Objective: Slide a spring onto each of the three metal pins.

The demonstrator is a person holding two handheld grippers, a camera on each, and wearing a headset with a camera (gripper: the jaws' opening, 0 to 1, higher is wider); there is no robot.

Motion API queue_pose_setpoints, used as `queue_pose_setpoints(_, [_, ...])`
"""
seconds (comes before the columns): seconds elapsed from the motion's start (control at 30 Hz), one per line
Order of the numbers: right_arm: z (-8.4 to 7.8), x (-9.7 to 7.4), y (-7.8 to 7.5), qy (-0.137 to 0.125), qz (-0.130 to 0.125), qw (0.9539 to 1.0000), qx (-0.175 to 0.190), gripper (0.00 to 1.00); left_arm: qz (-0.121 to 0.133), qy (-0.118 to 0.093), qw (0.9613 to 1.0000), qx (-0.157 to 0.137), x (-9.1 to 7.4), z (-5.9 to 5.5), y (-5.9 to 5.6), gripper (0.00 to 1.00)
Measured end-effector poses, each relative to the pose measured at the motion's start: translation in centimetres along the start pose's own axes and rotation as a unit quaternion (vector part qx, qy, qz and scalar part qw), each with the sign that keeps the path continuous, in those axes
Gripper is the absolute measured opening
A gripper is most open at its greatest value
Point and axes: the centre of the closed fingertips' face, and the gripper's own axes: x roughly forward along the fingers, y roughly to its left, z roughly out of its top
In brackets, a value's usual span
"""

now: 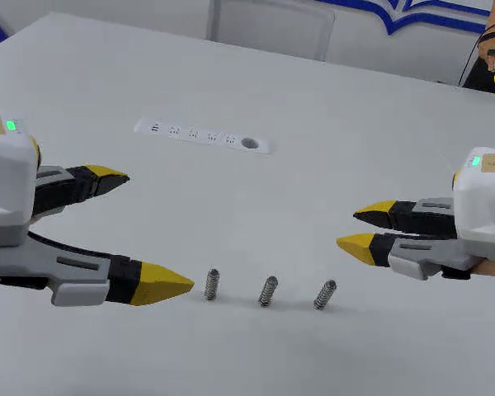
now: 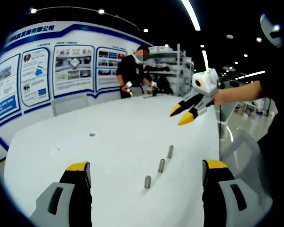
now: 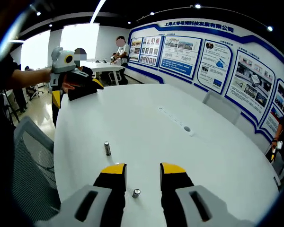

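left gripper (image 1: 160, 231): jaws wide, empty; lower tip just beside the left spring (image 1: 212, 284)
left spring: upright on the worktop (image 1: 231, 82), long axis vertical
middle spring (image 1: 268, 290): upright, same row, between both grippers
right spring (image 1: 325, 294): near-upright, near the right gripper's tips, on the person's side
right gripper (image 1: 346, 228): jaws narrow, empty
judgement: pins look already sleeved

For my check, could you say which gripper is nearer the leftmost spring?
Left. The left gripper has one jaw tip beside the leftmost spring; the right gripper is beyond the rightmost spring.
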Motion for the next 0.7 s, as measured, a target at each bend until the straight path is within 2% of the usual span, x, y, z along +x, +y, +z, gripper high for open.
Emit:
queue_pose_setpoints(0.1, [0.0,-1.4,0.2,-0.016,0.005,0.9999,0.004,0.32,0.005,0.004,1.0,0.004,-0.1,-0.1,0.2,1.0])
queue_pose_setpoints(0.2, [1.0,-2.9,0.5,-0.063,0.015,0.9979,0.008,0.33,0.003,0.01,0.9999,0.011,-0.1,-0.2,0.1,1.0])
queue_pose_setpoints(0.23, [1.3,-3.5,0.7,-0.081,0.024,0.9962,0.021,0.34,0.001,0.011,0.9998,0.014,-0.1,-0.2,-0.1,1.0])
queue_pose_setpoints(0.3, [1.5,-4.4,0.9,-0.097,0.034,0.9941,0.036,0.4,0.0,0.011,0.9998,0.014,-0.2,-0.3,-0.1,1.0])
queue_pose_setpoints(0.37, [1.3,-4.9,1.0,-0.1,0.038,0.9936,0.036,0.48,0.001,0.013,0.9998,0.013,-0.2,-0.4,-0.1,1.0])
queue_pose_setpoints(0.57, [1.1,-5.8,1.6,-0.112,0.057,0.9904,0.058,0.6,0.003,0.023,0.9996,0.015,-0.4,-1.2,0.1,1.0])
queue_pose_setpoints(0.63, [1.1,-5.8,1.3,-0.117,0.047,0.9901,0.062,0.67,0.005,0.036,0.9992,0.018,-0.5,-1.7,0.2,1.0])
queue_pose_setpoints(0.7, [1.2,-5.9,1.2,-0.116,0.047,0.9904,0.058,0.68,0.002,0.03,0.9995,0.012,-0.7,-1.6,0.0,1.0])
